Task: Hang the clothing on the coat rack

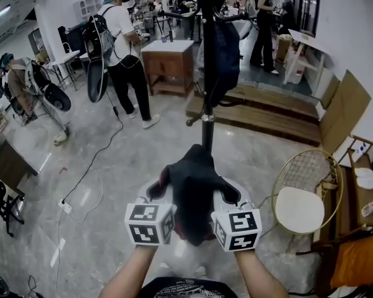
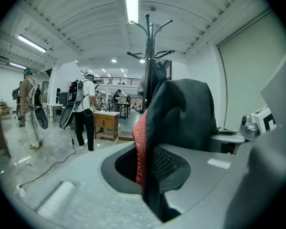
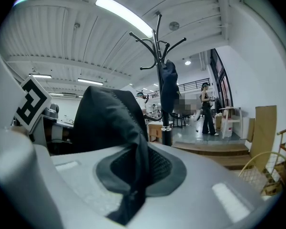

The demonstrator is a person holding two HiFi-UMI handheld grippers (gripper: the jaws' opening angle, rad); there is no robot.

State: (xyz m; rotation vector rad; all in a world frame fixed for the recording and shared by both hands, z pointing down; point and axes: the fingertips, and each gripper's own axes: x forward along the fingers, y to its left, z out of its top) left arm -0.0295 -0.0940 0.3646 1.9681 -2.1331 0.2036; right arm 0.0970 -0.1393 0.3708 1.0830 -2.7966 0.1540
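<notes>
A dark garment with a red mesh lining hangs between my two grippers, held up in front of me. My left gripper is shut on its left part, the cloth pinched between the jaws. My right gripper is shut on its right part. The black coat rack stands straight ahead beyond the garment, its curved hooks at the top. A dark blue piece of clothing hangs on the rack's right side.
A round gold wire chair with a white seat stands at my right. Low wooden steps lie behind the rack. A person with a backpack stands at the left by a wooden cabinet. A cable trails over the floor.
</notes>
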